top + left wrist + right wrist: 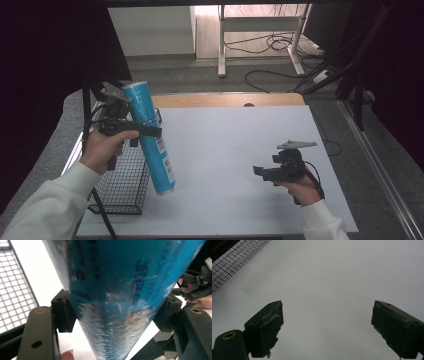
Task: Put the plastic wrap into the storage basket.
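A tall blue tube [150, 137] wrapped in shiny film hangs tilted above the white table [225, 150], its lower end toward the table's middle. My left gripper [145, 131] is shut on its upper half, above the wire basket [122, 185]. In the left gripper view the blue tube [117, 297] sits between both black pads [63, 312], pressed on either side. My right gripper [260, 172] is held low over the table at the right, its jaws pointing left. In the right gripper view that gripper [327, 327] stands open, with bare white table between its fingers.
The black wire basket stands at the table's left front corner; its mesh [229, 265] also appears at the top left of the right gripper view. A wooden strip [225, 99] runs along the table's far edge. Behind are a desk frame and cables [270, 45] on the floor.
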`<state>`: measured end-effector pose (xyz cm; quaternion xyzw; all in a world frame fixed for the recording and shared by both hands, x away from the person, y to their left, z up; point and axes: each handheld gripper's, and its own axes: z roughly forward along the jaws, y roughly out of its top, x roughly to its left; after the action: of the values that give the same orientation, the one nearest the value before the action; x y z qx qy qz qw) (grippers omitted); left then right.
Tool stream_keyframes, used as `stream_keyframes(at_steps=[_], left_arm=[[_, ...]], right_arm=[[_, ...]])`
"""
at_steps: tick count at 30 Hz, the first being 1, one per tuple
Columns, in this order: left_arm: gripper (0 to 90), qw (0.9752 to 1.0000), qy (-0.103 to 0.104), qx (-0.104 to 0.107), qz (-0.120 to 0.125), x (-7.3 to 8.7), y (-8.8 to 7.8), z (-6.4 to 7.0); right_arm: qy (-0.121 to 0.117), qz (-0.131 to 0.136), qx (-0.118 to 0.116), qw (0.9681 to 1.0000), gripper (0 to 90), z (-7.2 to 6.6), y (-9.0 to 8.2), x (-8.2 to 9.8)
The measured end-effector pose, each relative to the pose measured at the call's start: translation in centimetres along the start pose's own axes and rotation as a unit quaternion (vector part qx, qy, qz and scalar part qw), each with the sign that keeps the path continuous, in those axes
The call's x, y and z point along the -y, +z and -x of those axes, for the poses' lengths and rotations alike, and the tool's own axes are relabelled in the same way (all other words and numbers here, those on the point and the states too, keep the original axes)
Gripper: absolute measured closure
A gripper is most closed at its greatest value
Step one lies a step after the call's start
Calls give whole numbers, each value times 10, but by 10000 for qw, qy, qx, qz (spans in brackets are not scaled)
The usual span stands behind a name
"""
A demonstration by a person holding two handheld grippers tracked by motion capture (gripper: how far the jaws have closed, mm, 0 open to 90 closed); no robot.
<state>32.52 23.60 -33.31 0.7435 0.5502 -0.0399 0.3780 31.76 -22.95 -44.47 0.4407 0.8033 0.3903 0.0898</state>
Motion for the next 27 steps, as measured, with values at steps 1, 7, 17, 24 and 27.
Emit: stream_keyframes(at_steps=[1,7,17,24,27], left_arm=[[317,10000,-23,5,-30,1,0,-1],[317,9998,-8,-168,-138,2,-1,-9],[317,9988,130,-467,-9,-7,-32,-7],[317,9966,195,-796,22,-13,-67,-12],[317,9955,129,-939,5,-12,-75,-20]], right_arm=[[0,0,0,10000,109,0,0,0],[22,-34,8,10000,109,2,3,1],[28,-51,71,10000,109,5,3,2],[69,2,104,9999,109,9,-1,1],[73,-12,112,9999,109,10,0,1]])
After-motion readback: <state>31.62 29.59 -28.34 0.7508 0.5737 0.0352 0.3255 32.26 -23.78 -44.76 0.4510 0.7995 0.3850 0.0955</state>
